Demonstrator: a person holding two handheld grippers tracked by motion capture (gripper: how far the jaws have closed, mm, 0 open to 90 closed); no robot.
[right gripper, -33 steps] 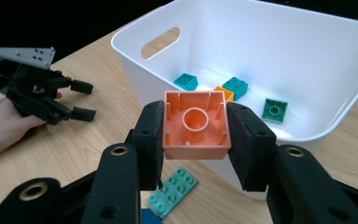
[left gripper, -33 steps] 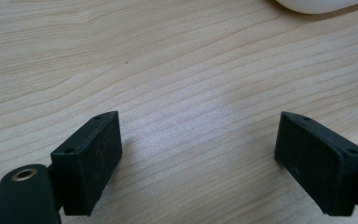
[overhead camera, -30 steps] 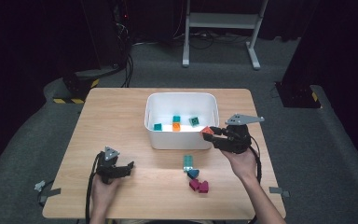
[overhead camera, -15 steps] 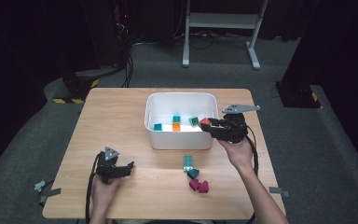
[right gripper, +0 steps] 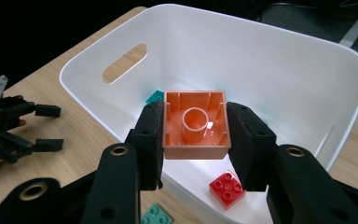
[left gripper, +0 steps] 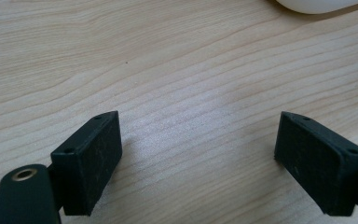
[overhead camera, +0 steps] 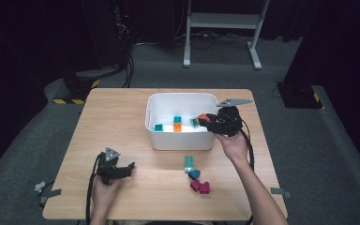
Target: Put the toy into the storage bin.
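The right gripper [right gripper: 195, 135] has a tight hold of an orange block [right gripper: 195, 124]. Its two black jaws press on the block's sides, about half way open, because the block is wide. The block's hollow underside faces the camera on that gripper, so it looks to be held tipped over. The block hangs just over the near edge of the white bin [right gripper: 307, 51], with the inside of the bin right ahead of the jaws. I think that is so the block can drop straight in when the jaws let go. Below the jaws, inside the bin, lies a red block [right gripper: 227, 188], and past the orange block a bit of a teal block [right gripper: 154, 96] peeks out. In the high view, a few more blocks [overhead camera: 196, 176] sit on the wooden table [overhead camera: 122, 122] behind the right gripper [overhead camera: 205, 120], near the person's side, likely waiting for their turn. The left gripper [left gripper: 214, 158] rests low over bare table with its jaws wide open and nothing in them. It seems to be keeping out of the way, well apart from the bin.
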